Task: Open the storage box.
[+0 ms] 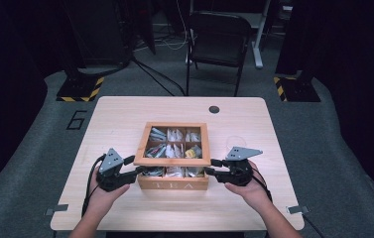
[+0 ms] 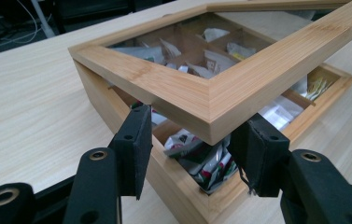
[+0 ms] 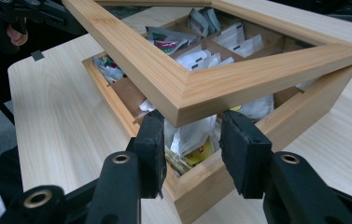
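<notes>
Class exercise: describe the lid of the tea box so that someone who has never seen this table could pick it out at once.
Start at the pale wooden table; near its front edge stands a wooden box lettered TEA. The lid is the wooden frame with a clear pane tilted up above it. Unlike the box, it shows the tea bags through its pane.

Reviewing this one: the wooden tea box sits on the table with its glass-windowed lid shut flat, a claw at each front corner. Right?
Not quite. The lid is not shut flat: it is lifted at the front, with a gap above the tea box through which tea bags show. Both claw views show this. The left claw and right claw are indeed at the front corners.
</notes>
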The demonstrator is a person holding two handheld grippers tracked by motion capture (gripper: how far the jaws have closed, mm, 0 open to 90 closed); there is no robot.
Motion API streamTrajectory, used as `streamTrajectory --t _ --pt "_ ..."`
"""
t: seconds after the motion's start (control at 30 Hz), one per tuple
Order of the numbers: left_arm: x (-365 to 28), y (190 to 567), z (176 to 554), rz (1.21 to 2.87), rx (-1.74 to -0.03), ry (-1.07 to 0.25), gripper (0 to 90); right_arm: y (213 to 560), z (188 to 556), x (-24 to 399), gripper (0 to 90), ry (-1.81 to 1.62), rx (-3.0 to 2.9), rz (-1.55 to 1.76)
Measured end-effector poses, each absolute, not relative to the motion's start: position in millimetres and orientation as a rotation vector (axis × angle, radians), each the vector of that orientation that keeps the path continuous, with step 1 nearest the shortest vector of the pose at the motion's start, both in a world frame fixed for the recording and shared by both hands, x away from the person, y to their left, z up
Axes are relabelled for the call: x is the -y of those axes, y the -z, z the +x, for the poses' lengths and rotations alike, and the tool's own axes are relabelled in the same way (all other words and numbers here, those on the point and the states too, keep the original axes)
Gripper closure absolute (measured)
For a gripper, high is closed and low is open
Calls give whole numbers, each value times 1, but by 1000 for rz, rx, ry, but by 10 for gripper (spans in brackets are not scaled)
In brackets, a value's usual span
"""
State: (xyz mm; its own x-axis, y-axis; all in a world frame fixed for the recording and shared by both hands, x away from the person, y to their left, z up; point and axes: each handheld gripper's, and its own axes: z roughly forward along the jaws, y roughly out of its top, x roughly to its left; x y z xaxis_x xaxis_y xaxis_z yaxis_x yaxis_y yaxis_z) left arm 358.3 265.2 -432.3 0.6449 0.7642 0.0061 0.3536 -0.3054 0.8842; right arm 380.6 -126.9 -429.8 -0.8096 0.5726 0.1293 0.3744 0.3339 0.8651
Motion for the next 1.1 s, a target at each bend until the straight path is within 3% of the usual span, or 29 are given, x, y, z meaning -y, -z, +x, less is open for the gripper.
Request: streamTrajectory --t 1.1 --pt "-269 394 377 1885 -805 -576 502 392 401 125 517 -1447 -2323 810"
